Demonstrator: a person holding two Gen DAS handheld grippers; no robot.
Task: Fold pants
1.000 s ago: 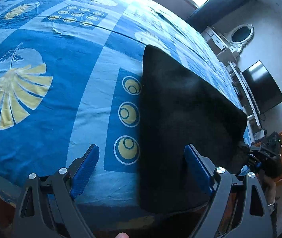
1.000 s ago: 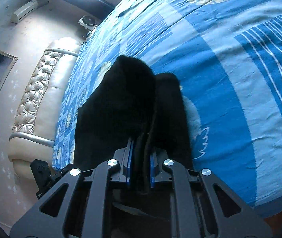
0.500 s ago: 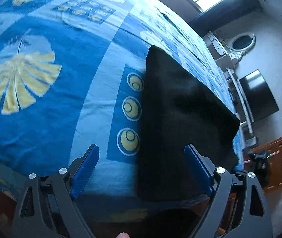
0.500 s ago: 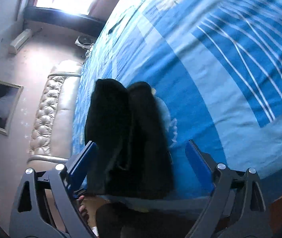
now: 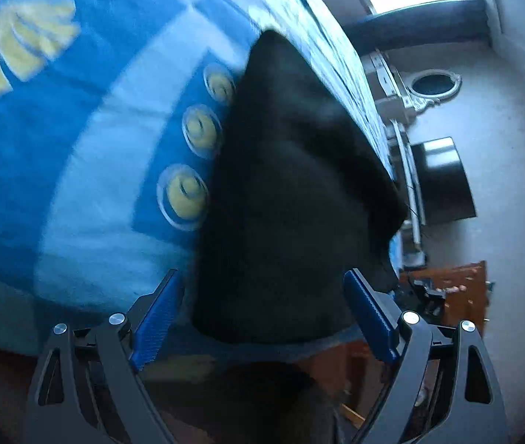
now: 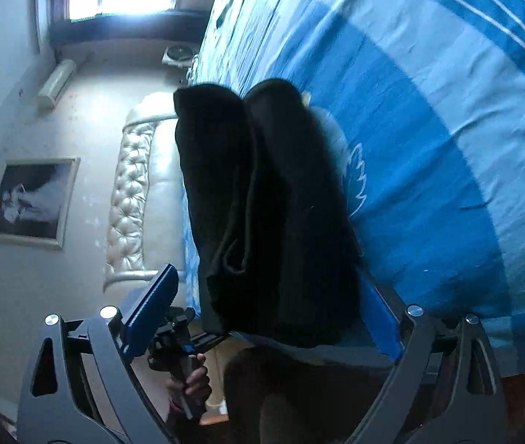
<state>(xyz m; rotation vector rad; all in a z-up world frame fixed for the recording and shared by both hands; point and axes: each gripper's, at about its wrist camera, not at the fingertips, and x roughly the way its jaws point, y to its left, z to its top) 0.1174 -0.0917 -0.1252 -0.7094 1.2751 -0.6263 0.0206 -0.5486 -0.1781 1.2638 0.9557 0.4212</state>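
Note:
The black pants (image 5: 292, 199) lie folded into a thick stack at the near edge of the bed; in the right wrist view the black pants (image 6: 273, 214) show their layered side. My left gripper (image 5: 266, 318) is open and empty, back from the bed edge, with the stack's near end between its blue pads. My right gripper (image 6: 273, 314) is open and empty, its pads either side of the stack's near end, not touching it. The left gripper (image 6: 173, 336) and the hand holding it show low in the right wrist view.
The bed carries a blue patterned sheet (image 5: 88, 140) with yellow shell and ring prints. A padded cream headboard (image 6: 133, 199) and framed picture (image 6: 33, 199) are at the wall. A dark screen (image 5: 443, 181), shelf and wooden furniture (image 5: 458, 288) stand beyond the bed's end.
My right gripper opened and let go of the pants, then drew back from the bed. My left gripper stayed open and also pulled back and tilted.

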